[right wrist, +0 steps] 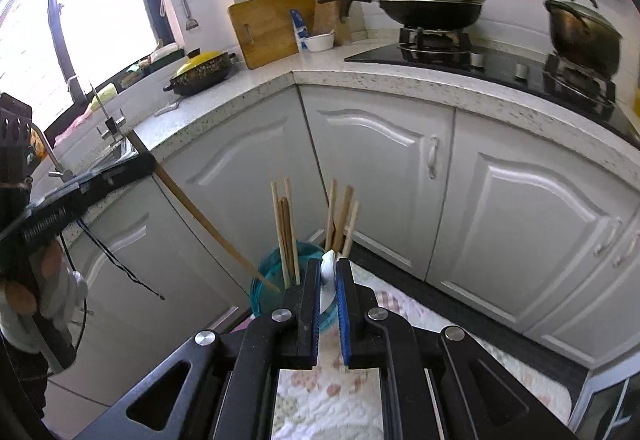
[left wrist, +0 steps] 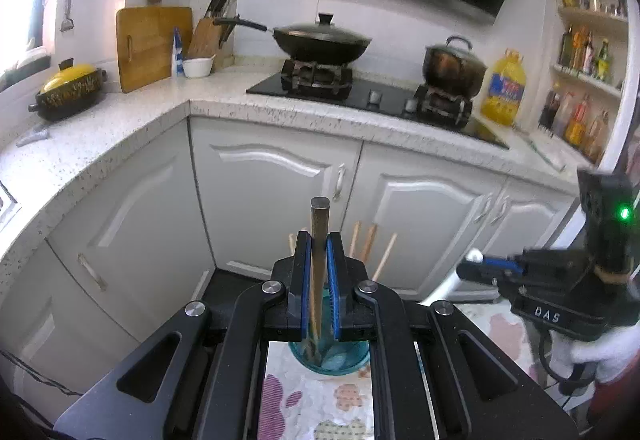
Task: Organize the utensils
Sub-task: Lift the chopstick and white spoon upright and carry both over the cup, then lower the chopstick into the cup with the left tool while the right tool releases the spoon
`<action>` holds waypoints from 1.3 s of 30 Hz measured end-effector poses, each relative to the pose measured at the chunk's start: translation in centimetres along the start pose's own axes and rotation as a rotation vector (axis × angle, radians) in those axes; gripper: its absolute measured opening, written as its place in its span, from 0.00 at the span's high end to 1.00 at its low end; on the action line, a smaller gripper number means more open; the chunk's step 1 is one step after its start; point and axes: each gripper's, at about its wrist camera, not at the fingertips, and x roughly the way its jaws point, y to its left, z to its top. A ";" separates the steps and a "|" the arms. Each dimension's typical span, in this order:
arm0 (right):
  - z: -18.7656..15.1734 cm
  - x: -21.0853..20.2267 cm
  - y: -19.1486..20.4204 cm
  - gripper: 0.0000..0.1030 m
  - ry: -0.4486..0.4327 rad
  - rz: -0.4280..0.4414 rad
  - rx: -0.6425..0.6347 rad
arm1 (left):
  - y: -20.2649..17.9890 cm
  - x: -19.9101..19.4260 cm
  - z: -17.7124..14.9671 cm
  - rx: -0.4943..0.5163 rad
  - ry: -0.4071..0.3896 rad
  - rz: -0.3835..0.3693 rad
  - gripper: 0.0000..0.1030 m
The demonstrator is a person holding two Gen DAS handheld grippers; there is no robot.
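The long wooden stick (left wrist: 319, 240) stands upright in the left claw (left wrist: 319, 280), clamped between its pads, its lower end in the blue cup (left wrist: 329, 358) just below. Only the right view shows it slanting into the cup beside the chopsticks (right wrist: 286, 236). The right claw (right wrist: 329, 304) pinches a white spoon (right wrist: 327, 272) just behind the cup.

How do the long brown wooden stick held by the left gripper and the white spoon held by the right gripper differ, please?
The long brown wooden stick is dark, straight and thin; the white spoon is pale and curved. The stick leans with its lower end inside the blue glass cup, whereas the spoon sits beside the cup's rim. The left gripper clamps the stick, the right gripper the spoon. Both are pinched between blue pads.
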 end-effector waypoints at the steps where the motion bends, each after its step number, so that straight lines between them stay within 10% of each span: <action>1: 0.3 0.5 0.2 0.93 0.003 -0.004 -0.010 | 0.1 0.7 -0.2 0.007 0.011 0.008 0.94; 24: -0.3 14.6 1.3 0.93 0.215 -0.035 -0.202 | 0.4 8.8 -4.6 -0.016 0.182 0.023 0.94; 39: -1.4 11.7 -1.3 0.74 0.191 0.029 -0.045 | 0.7 8.7 -4.2 -0.077 0.191 0.026 0.90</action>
